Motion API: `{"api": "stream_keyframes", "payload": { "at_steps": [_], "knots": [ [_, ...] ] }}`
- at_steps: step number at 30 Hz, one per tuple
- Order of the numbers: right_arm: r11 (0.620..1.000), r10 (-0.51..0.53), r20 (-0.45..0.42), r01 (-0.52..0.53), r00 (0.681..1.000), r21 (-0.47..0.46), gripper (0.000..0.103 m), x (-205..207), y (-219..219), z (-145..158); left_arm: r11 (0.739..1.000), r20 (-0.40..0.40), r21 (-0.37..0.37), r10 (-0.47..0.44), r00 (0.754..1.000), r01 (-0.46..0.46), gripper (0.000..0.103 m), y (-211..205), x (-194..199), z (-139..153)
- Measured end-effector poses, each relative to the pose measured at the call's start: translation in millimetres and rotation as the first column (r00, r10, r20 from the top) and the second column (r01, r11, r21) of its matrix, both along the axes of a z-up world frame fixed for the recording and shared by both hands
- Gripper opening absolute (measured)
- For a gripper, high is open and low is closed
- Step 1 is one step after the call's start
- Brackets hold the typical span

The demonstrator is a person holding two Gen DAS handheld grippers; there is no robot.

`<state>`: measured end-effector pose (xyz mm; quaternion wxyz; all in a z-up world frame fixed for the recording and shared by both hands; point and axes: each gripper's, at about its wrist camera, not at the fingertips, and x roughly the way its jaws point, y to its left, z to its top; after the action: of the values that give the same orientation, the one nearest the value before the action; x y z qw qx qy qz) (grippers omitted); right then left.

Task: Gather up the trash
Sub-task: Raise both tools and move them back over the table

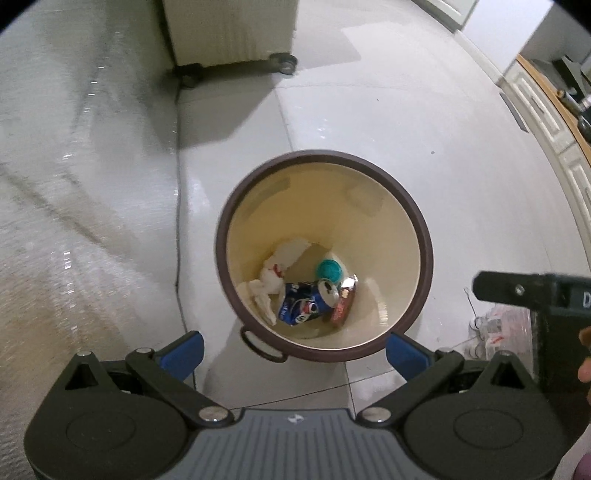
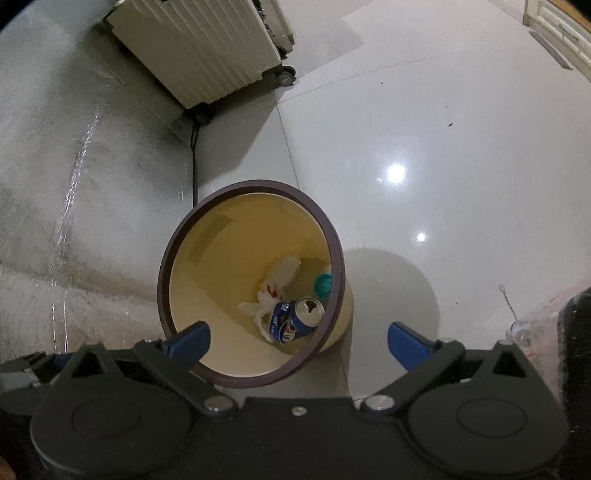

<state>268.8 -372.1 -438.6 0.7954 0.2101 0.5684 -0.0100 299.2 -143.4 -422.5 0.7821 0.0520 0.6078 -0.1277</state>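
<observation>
A round cream bin with a brown rim (image 1: 430, 251) (image 2: 164, 258) stands on the pale tiled floor. At its bottom lie a crushed blue soda can (image 1: 304, 302) (image 2: 291, 319), crumpled white tissue (image 1: 273, 273) (image 2: 279, 277), a teal-capped bottle (image 1: 328, 268) (image 2: 322, 283) and a reddish wrapper (image 1: 341, 302). My left gripper (image 1: 295, 350) hangs above the bin's near rim, open, nothing between its blue fingers. My right gripper (image 2: 299, 341) is open too and empty, over the bin's right side. The right gripper's black body (image 1: 532, 291) shows at the right of the left wrist view.
A cream ribbed suitcase on wheels (image 1: 229, 33) (image 2: 199, 48) stands at the back. A black cable (image 2: 194, 158) runs along the floor to the left of the bin. A clear plastic bag (image 1: 495, 328) (image 2: 539, 314) lies at the right. White cabinets (image 1: 546, 122) line the far right.
</observation>
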Motion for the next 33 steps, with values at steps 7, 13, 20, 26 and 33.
{"api": "stream_keyframes", "payload": {
  "at_steps": [7,13,20,26,33],
  "knots": [
    [0.998,0.024,0.021,-0.022,0.999,-0.058,0.103,-14.0,5.1,23.4,0.997,0.037,0.040,0.058,0.998,-0.059,0.103,18.8,-9.6,25.9],
    [0.992,0.054,0.029,-0.050,0.998,-0.114,0.103,-25.2,9.7,45.7,0.995,0.058,0.038,0.089,0.994,-0.091,0.103,28.7,-21.0,48.3],
    [0.986,0.057,0.065,-0.046,0.996,-0.159,0.103,-46.2,11.8,79.1,0.995,0.100,0.012,0.098,0.990,-0.099,0.103,31.7,-43.8,87.0],
    [0.982,0.054,0.094,-0.036,0.994,-0.187,0.103,-63.1,20.5,118.0,0.994,0.146,-0.030,0.109,0.983,-0.105,0.103,35.9,-62.0,128.3],
    [0.971,0.061,0.150,-0.023,0.987,-0.240,0.103,-90.2,29.2,172.1,0.993,0.214,-0.043,0.116,0.970,-0.109,0.103,45.1,-89.3,180.7]
  ]
}}
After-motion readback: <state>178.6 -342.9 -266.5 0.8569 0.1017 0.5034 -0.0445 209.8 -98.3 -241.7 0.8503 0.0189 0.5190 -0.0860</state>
